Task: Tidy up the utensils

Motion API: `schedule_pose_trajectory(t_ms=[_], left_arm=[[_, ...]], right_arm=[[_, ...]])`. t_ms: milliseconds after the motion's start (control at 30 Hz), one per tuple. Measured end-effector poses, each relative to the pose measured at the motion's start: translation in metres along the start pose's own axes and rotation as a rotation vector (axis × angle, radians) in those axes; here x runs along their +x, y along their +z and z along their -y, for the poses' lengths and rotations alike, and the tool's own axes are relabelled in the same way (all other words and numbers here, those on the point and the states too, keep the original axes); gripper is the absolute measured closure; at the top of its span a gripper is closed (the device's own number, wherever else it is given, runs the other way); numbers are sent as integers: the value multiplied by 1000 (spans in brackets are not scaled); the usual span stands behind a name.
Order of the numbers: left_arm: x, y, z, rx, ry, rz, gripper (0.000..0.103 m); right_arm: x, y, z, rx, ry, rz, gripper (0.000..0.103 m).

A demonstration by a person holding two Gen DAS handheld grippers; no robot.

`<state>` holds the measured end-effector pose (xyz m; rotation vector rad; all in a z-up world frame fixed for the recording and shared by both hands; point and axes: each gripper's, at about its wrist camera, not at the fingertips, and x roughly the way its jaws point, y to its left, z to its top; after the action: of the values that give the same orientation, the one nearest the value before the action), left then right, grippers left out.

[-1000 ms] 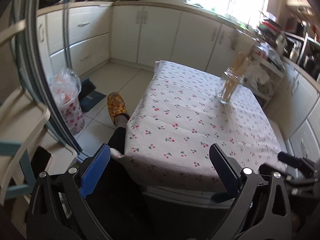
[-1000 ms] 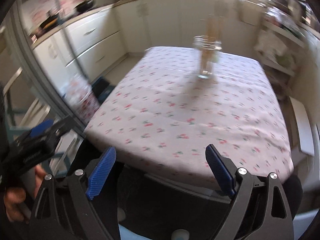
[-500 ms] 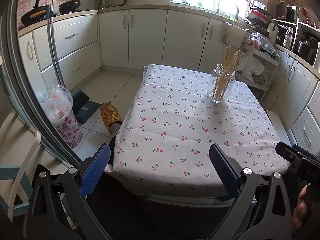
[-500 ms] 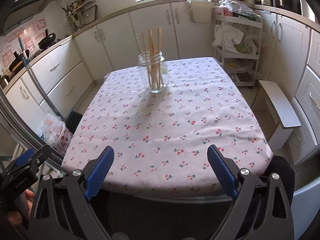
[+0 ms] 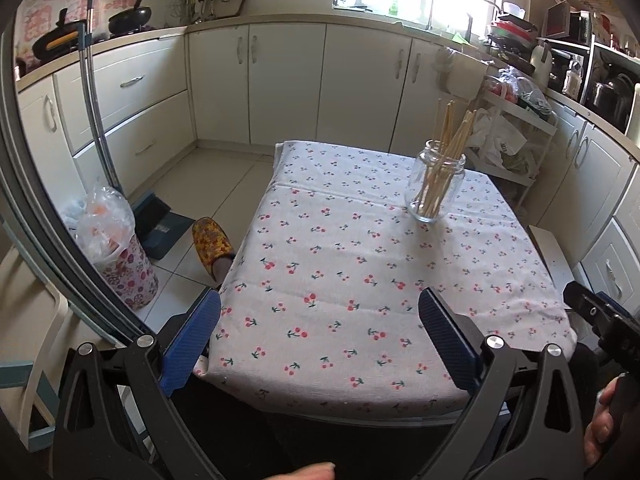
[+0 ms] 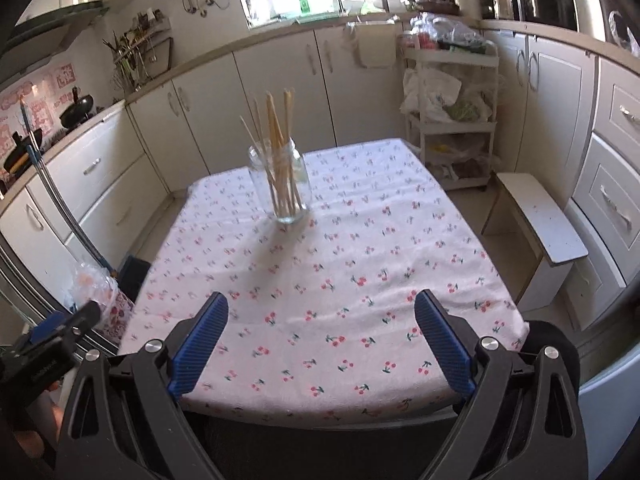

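Left wrist view: left gripper (image 5: 318, 340) spread wide, empty, over near table edge | right wrist view: right gripper (image 6: 322, 342) spread wide, empty, over near edge | tablecloth (image 5: 360, 280) cherry-printed, bare in the middle | jar (image 5: 435, 186) upright near far edge, holding chopsticks (image 5: 448, 148)

You see a cherry-print cloth (image 5: 360, 264) over the surface, a slipper (image 5: 211, 242) and bagged bin (image 5: 120, 258) on the floor, a white stool (image 6: 540, 224) beside it.
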<state>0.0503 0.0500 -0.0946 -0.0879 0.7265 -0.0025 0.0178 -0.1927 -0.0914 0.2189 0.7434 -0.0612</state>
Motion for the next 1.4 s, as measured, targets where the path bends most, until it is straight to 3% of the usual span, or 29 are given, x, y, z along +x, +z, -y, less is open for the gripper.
schedule_pose_trajectory(t_ms=[267, 433, 700, 1000, 1400], left_arm=[[-52, 17, 8, -13, -9, 45, 8], [-84, 17, 16, 19, -10, 21, 8], [-135, 14, 21, 17, -33, 131, 8], [-168, 11, 23, 25, -36, 183, 8], [-179, 13, 25, 29, -41, 205, 8]], right_arm=[[-78, 27, -22, 23, 76, 105, 7], [-120, 10, -34, 32, 110, 131, 7], [-162, -7, -32, 30, 73, 191, 7], [-181, -11, -37, 2, 91, 240, 7], [-189, -12, -38, 3, 92, 260, 7]])
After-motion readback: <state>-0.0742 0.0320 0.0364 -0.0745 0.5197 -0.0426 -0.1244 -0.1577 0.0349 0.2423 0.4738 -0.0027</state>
